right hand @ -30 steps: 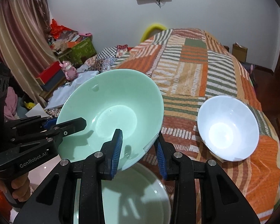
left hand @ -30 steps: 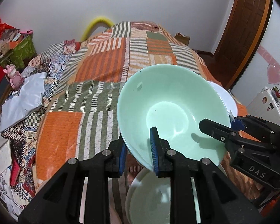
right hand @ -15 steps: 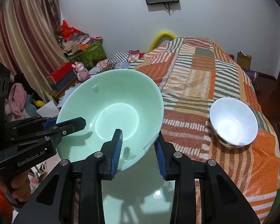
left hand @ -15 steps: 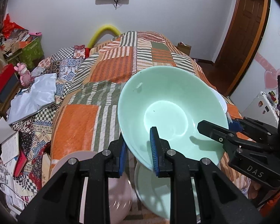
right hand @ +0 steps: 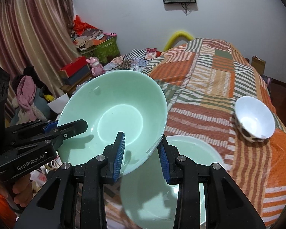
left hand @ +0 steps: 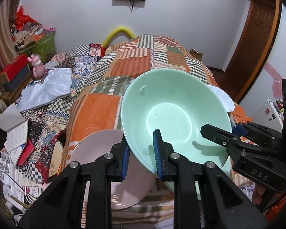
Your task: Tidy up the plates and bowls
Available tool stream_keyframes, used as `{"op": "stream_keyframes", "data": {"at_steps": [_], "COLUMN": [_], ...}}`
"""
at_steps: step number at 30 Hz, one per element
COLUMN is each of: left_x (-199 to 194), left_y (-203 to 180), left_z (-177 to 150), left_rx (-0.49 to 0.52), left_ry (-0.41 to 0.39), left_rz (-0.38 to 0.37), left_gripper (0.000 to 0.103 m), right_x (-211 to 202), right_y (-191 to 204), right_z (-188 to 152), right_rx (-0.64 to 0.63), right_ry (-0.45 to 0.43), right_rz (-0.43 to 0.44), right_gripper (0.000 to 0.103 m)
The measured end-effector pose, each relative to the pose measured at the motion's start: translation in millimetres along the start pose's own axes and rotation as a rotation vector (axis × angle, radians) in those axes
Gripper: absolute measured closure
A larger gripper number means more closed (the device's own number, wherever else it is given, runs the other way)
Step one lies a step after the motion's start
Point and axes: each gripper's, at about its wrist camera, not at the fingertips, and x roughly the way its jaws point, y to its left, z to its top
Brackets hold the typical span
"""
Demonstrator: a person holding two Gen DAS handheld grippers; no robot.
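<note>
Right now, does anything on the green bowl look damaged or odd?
Yes. The green bowl has what looks like a chip or crack in its rim beside the right tongs, and a small mark on its far inner wall. Both tongs grip its rim.

Bed (right hand: 215,80) with striped patchwork quilt; on it: pink plate (left hand: 104,164), pale green plate (right hand: 192,152), white bowl (right hand: 254,118).

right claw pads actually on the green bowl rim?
Touching. Right wrist view: right claw has one blue pad inside and one outside the green bowl rim, pinching it.
</note>
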Motion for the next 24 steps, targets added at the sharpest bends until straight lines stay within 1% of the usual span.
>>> {"op": "stream_keyframes", "data": {"at_steps": [6, 13, 24], "left_x": [-6, -7, 14], "left_y": [26, 54, 80], "left_z": [-11, -24, -50], "left_rx": [-0.036, -0.083, -0.126], "left_ry": [0.002, 0.009, 0.084], "left_rz": [0.022, 0.031, 0.038], "left_gripper": [0.081, 0.081, 0.081], "right_x": [15, 32, 58], "right_y": [22, 39, 55], "right_z": [-6, -12, -27], "right_rx": [-0.035, -0.044, -0.055], "right_ry": [0.026, 0.066, 0.151], "right_rz": [0.032, 0.06, 0.075], "right_gripper": [0.072, 0.072, 0.072]}}
